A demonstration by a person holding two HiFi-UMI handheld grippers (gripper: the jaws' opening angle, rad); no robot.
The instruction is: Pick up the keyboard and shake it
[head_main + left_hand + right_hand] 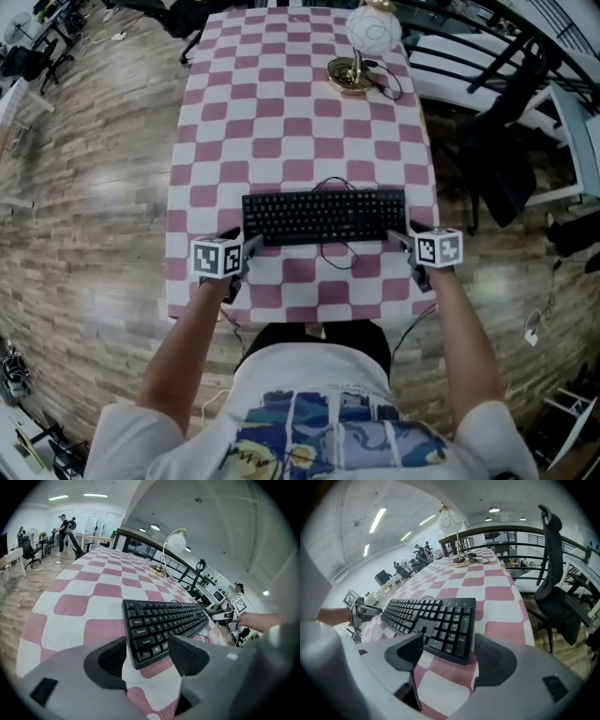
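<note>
Pink and white checked cloth [281,141] covers the table. The left gripper [147,657] has its jaws wide apart. The left end of the black keyboard [323,217] sits between them, not squeezed. The keyboard lies flat near the front edge of the table. Its thin cable [339,255] curls in front of it. The right gripper [446,654] is open too, with the keyboard's right corner loose between its jaws. One jaw hides a few keys. Far back stands a white ball lamp [372,33], its top cut off.
</note>
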